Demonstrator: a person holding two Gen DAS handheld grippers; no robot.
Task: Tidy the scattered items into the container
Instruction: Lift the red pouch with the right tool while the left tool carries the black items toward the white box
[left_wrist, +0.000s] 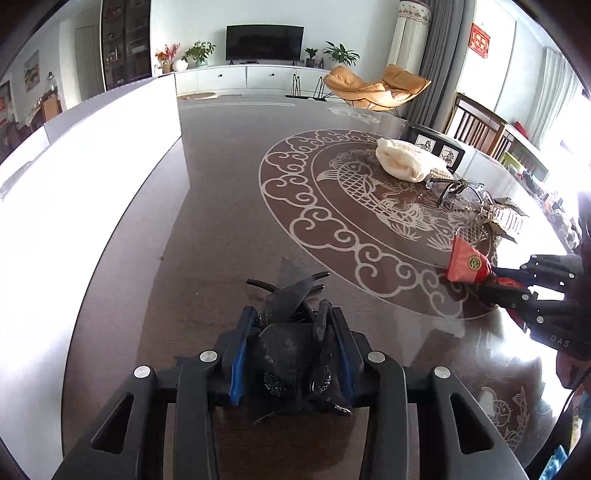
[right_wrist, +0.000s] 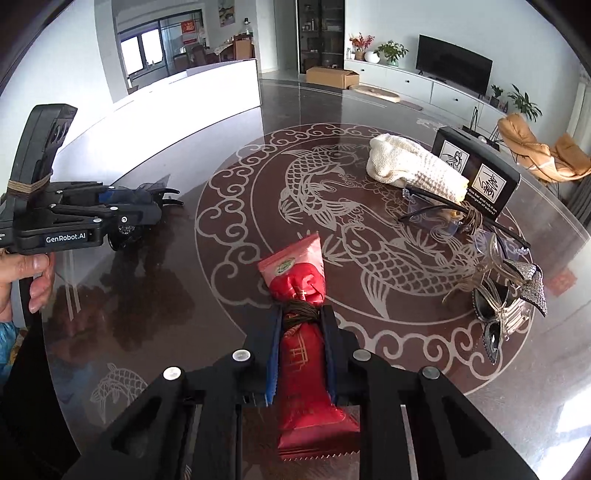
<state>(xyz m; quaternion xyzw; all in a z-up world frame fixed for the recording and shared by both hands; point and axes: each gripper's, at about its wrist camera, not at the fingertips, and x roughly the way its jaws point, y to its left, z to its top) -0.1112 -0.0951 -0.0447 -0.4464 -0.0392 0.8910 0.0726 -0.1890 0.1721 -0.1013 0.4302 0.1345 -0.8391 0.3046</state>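
My left gripper (left_wrist: 291, 317) is shut on a black hair clip with glittery studs (left_wrist: 284, 332), held just above the dark table; it also shows in the right wrist view (right_wrist: 147, 206). My right gripper (right_wrist: 301, 317) is shut on a red packet tied with brown cord (right_wrist: 299, 291), which also shows in the left wrist view (left_wrist: 467, 266). A cream knitted cloth (right_wrist: 410, 166), clear glasses (right_wrist: 443, 218) and a sparkly clip (right_wrist: 509, 299) lie on the table to the right. A black box (right_wrist: 476, 166) stands behind the cloth.
The round dark table (right_wrist: 221, 295) has a glass top with a fish pattern. A white block (left_wrist: 110, 147) stands at its far left. Chairs (left_wrist: 476, 122) stand beyond the table's right edge.
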